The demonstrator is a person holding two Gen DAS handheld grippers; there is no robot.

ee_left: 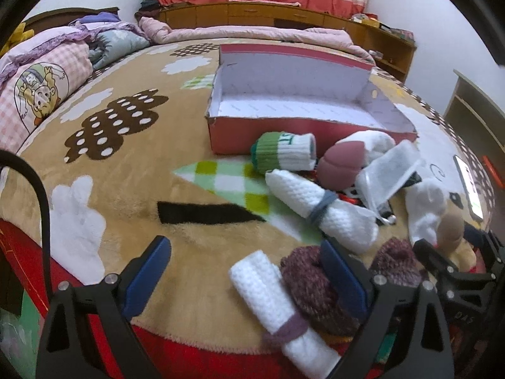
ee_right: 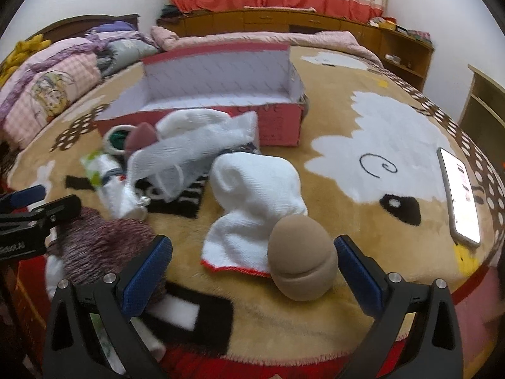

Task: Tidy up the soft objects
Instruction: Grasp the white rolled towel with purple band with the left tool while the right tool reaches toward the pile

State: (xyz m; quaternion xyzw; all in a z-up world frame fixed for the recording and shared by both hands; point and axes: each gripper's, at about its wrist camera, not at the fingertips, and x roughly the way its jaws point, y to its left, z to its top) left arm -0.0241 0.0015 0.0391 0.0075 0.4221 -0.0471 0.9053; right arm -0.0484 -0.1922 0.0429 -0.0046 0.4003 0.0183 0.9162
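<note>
A red box point(ee_left: 268, 132) with a white inside stands open on the bed. In front of it lie a green and white sock roll point(ee_left: 284, 154), a pink foam ball point(ee_left: 342, 167), a banded white roll point(ee_left: 322, 208) and a mesh bag point(ee_left: 388, 173). My left gripper point(ee_left: 244, 244) is open over a second white roll point(ee_left: 274, 309), with a maroon knit piece point(ee_left: 309, 287) at its right finger. My right gripper point(ee_right: 252, 241) is open. A tan foam ball point(ee_right: 301, 259) sits between its fingers, close to the right one, on a white sock point(ee_right: 255, 202).
The plush blanket point(ee_right: 363, 145) covers the bed. A lit phone point(ee_right: 460, 195) lies at the right. Folded quilts point(ee_left: 41, 75) are piled at the far left. Wooden cabinets point(ee_right: 315, 22) and a curtain line the back wall. My left gripper's body point(ee_right: 31, 218) shows at the left edge.
</note>
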